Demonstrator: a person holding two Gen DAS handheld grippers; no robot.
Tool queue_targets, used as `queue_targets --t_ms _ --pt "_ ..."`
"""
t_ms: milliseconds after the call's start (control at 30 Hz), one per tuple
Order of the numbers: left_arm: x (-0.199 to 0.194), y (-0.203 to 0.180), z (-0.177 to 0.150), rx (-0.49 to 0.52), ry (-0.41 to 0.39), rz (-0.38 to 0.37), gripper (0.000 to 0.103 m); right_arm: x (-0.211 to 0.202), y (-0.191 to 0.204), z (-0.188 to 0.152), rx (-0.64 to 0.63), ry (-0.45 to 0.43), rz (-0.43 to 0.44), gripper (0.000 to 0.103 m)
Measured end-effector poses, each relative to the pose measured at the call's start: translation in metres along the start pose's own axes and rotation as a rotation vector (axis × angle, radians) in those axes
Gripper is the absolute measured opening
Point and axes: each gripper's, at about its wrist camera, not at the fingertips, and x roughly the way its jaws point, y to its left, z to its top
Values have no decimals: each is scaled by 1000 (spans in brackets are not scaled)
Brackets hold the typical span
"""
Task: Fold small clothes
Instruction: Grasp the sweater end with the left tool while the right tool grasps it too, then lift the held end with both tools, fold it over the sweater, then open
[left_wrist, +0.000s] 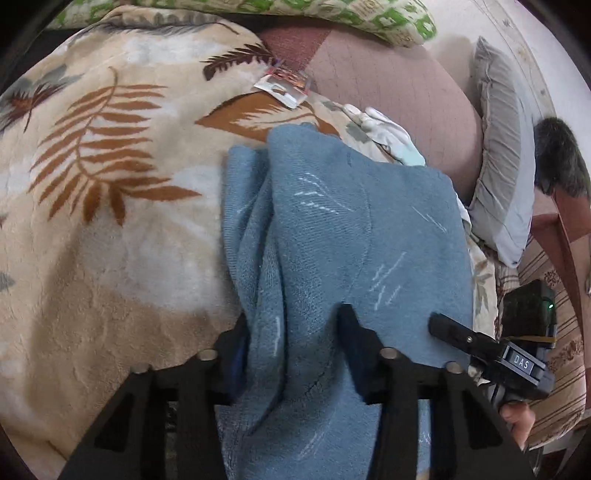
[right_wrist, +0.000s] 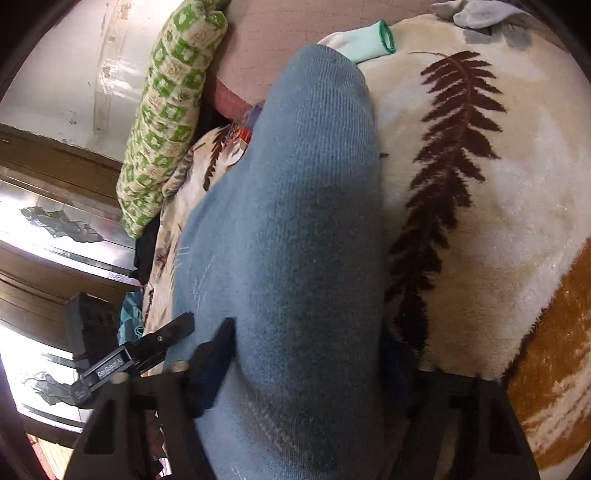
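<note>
Blue garment (left_wrist: 332, 240) cut off below

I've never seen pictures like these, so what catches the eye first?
A blue knitted garment fills the middle, lying on a cream blanket with fern leaves. The left gripper and right gripper each straddle its near edge. A green-patterned pillow lies at the far side.

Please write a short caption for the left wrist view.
Left gripper fingers astride a bunched blue garment on a leaf-print blanket.

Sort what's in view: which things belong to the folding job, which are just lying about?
Job: blue garment, left gripper, right gripper.
Lying about: leaf-print blanket, green patterned pillow, grey pillow, shiny packet, white-and-mint cloth.
</note>
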Motion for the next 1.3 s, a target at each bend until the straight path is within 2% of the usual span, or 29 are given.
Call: queue_targets --t_ms 33,67,133,267,433,500,600,633,667,733,767,800,833,867,933,967,1033,1100,1167,1200,1233,1267,1300 --pt "0 -2 2 3 0 8 38 -2 4 -1 -19 1 -8 54" --pt "-1 -8 1 18 -5 27 35 -7 12 -1 -45 -3 -21 50" --pt "-6 -18 3 48 -21 53 31 -15 28 -4 -84 -21 -39 47" --pt "-37 -42 -9 71 -72 23 28 -48 66 -9 -166 -81 -49 45" --pt "-94 -92 -42 121 -164 -74 29 -127 90 -26 -226 -140 -48 45" --pt "-102 -112 -59 144 -162 -103 29 -159 81 -40 -217 -153 -48 45" --pt "-81 -127 -76 165 -129 -94 30 -181 52 -59 -170 -167 -60 45" --pt "-60 -130 -84 163 -102 -68 31 -182 40 -64 -152 -169 -75 46" --pt "-40 -131 -89 172 -75 -31 36 -180 27 -70 -137 -170 -100 48" --pt "-3 -129 -98 190 -27 104 37 -163 -12 -79 -99 -152 -163 55" --pt "9 -125 -103 186 -5 144 44 -152 -31 -82 -71 -128 -221 61" --pt "6 -123 -105 179 -15 116 46 -138 -51 -87 -36 -88 -321 64" --pt "-9 -123 -108 176 -50 140 47 -133 -65 -93 0 -78 -366 71" --pt "-24 -125 -109 191 -90 164 47 -142 -69 -97 21 -123 -321 72" --pt "-61 -129 -110 213 -196 178 53 -166 -56 -100 -19 -191 -375 72" --pt "-74 -132 -115 218 -222 173 59 -180 -42 -100 -62 -240 -398 72" --pt "-92 -138 -122 247 -254 130 60 -200 -20 -98 -109 -296 -325 72" --pt "-86 -141 -130 264 -224 101 60 -208 1 -95 -125 -314 -200 76" --pt "-64 -142 -142 281 -170 107 61 -198 -1 -95 -96 -272 -95 83" --pt "-40 -137 -148 278 -113 159 64 -183 -10 -95 -62 -226 -74 83" --pt "-24 -135 -152 277 -55 204 64 -164 -24 -95 -27 -168 -104 83" --pt "4 -127 -157 269 54 265 67 -144 -41 -96 1 -116 -141 84" --pt "7 -120 -160 239 54 245 67 -138 -47 -99 -26 -150 -147 83"
